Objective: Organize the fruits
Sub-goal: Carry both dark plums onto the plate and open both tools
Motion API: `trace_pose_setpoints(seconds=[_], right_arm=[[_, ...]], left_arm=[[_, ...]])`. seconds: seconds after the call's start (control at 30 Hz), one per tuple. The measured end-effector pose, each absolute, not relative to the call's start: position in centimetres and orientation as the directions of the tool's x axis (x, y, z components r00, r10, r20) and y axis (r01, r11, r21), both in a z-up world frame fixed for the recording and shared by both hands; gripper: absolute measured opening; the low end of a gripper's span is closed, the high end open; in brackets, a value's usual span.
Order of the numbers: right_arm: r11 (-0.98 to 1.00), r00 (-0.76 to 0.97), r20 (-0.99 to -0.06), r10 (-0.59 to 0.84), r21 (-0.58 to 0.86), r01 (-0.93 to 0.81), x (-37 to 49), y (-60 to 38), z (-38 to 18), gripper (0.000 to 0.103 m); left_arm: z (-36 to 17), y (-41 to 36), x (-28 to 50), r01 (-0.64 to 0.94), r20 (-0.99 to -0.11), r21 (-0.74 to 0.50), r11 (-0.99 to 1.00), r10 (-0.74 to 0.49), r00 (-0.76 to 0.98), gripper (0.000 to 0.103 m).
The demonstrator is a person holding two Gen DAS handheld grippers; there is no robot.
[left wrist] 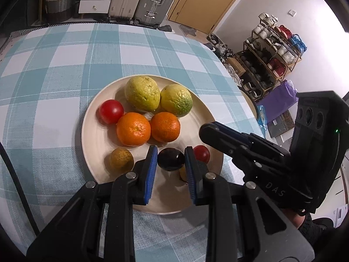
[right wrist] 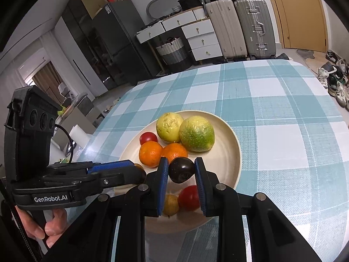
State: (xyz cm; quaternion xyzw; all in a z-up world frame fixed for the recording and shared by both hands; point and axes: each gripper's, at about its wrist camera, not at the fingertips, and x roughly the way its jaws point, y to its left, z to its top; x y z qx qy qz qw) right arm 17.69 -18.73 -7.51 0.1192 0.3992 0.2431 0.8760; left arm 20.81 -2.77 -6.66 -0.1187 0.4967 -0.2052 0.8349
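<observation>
A cream plate [left wrist: 93,118] [right wrist: 231,144] on the checked tablecloth holds two yellow-green guavas [left wrist: 141,93] [right wrist: 196,133], two oranges [left wrist: 133,129] [right wrist: 150,154], red tomatoes [left wrist: 111,111] [right wrist: 189,197], small yellow fruits [left wrist: 121,159] [right wrist: 171,204] and a dark plum [left wrist: 170,159] [right wrist: 181,169]. My right gripper [right wrist: 181,185] is shut on the dark plum, just above the plate. In the left wrist view the left gripper [left wrist: 171,172] frames the same plum, its pads beside it with small gaps. The right gripper's body also shows in the left wrist view [left wrist: 240,139].
The table edge runs close on the right in the left wrist view, with a shoe rack [left wrist: 268,65] beyond it. Suitcases [right wrist: 244,26], white drawers [right wrist: 196,37] and a woven basket [right wrist: 172,50] stand behind the table. The left gripper's body [right wrist: 65,179] lies left of the plate.
</observation>
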Motion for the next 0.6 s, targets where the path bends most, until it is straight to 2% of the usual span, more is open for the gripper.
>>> trace_pose_setpoints(seconds=[0.4, 0.5, 0.53, 0.6], right_arm=[[0.866, 0.570, -0.652, 0.500, 0.383, -0.320, 18.4, -18.4, -8.5, 0.026], [0.863, 0.569, -0.650, 0.504, 0.396, -0.313, 18.3, -18.7, -8.6, 0.036], [0.864, 0.576, -0.645, 0.503, 0.398, -0.309, 18.2, -18.9, -8.5, 0.045], [0.863, 0.590, -0.631, 0.504, 0.401, -0.307, 17.9, -19.3, -8.2, 0.046]], left_arm=[[-6.9, -2.7, 21.3, 0.207, -0.764, -0.432, 0.878, -0.478, 0.434, 0.023], [-6.5, -2.8, 20.9, 0.216, -0.762, -0.428, 0.877, -0.479, 0.435, 0.023], [-6.3, -2.8, 20.8, 0.221, -0.760, -0.428, 0.876, -0.481, 0.437, 0.023], [-5.9, -2.8, 20.5, 0.224, -0.757, -0.423, 0.878, -0.478, 0.446, 0.024]])
